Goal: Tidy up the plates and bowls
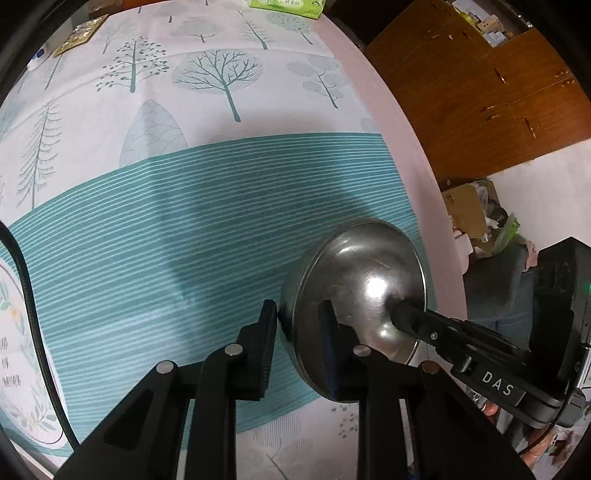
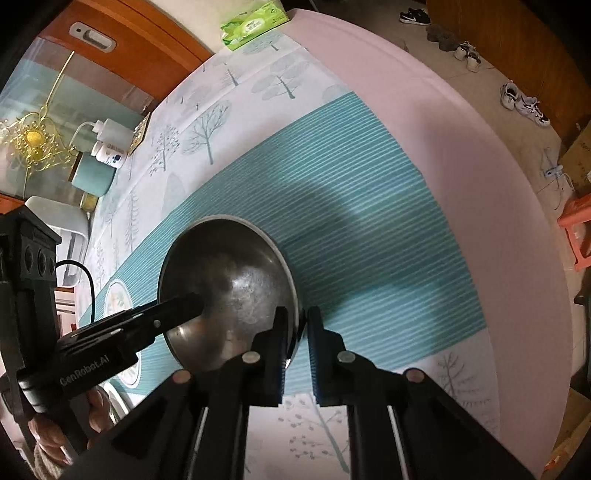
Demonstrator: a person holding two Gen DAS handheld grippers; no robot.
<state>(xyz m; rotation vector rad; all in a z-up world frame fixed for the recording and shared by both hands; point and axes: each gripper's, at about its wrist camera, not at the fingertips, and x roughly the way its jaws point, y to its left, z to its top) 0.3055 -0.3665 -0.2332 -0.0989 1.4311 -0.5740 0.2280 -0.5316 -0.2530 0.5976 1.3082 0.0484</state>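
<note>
Left gripper: clamped on steel bowl rim.
Right gripper: clamped on the opposite rim.
Bowl: tilted between both grippers, above the tablecloth.

Table: pale pink top with a curved edge, covered for most of its width by a cloth printed with grey-green trees on white and crossed by a broad teal band of fine pale stripes. On it, from the left wrist view: green tissue pack at twelve o'clock, at the far edge; a gold-patterned flat item at eleven o'clock, with a small white and blue object just beside it; a white plate with leaf and lettering decoration at eight o'clock, lying partly on the teal band, a black cable crossing in front of it.
</note>
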